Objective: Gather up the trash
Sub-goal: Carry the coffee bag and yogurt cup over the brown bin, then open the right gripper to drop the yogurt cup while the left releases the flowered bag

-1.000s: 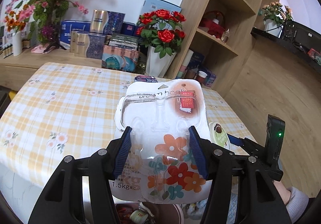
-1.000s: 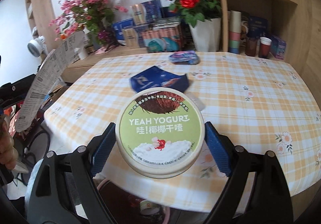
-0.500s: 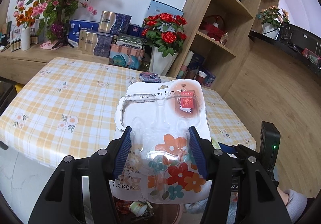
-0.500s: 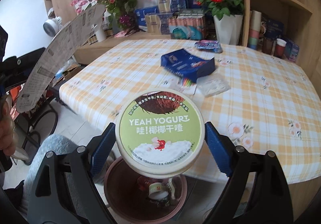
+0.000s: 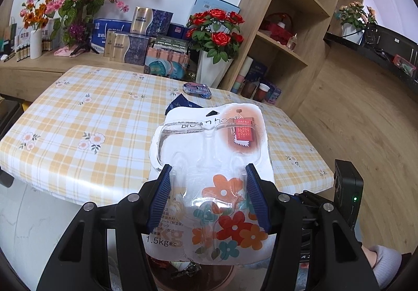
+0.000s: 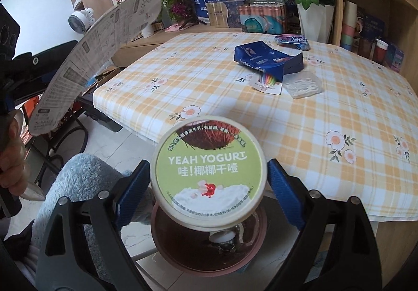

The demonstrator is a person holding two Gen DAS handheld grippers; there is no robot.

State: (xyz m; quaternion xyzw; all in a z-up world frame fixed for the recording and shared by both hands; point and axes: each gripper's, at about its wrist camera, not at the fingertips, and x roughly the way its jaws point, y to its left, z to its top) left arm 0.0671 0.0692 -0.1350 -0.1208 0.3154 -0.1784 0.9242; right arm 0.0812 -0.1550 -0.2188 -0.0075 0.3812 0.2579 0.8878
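My left gripper (image 5: pixel 209 197) is shut on an empty plastic hook package (image 5: pixel 211 160) with a flowered card, held past the table edge over a pink trash bin (image 5: pixel 193 275). The package also shows from behind in the right wrist view (image 6: pixel 99 56). My right gripper (image 6: pixel 209 186) is shut on a green yogurt cup (image 6: pixel 209 173), held right above the pink trash bin (image 6: pixel 209 251), which holds some trash. On the checked table (image 6: pixel 339 121) lie a blue coffee bag (image 6: pixel 269 58), a small colourful packet (image 6: pixel 266 82), a clear plastic tray (image 6: pixel 303 84) and a blue wrapper (image 6: pixel 292 40).
A vase of red roses (image 5: pixel 214 56) and stacked boxes (image 5: pixel 141 35) stand behind the table. Wooden shelves (image 5: pixel 287 30) rise at the right. A person's knee in a fluffy blue sleeve (image 6: pixel 78 181) is left of the bin.
Both grippers have drawn back from the table and lowered toward the bin, each still holding its item. The yogurt cup now sits over the bin's opening.
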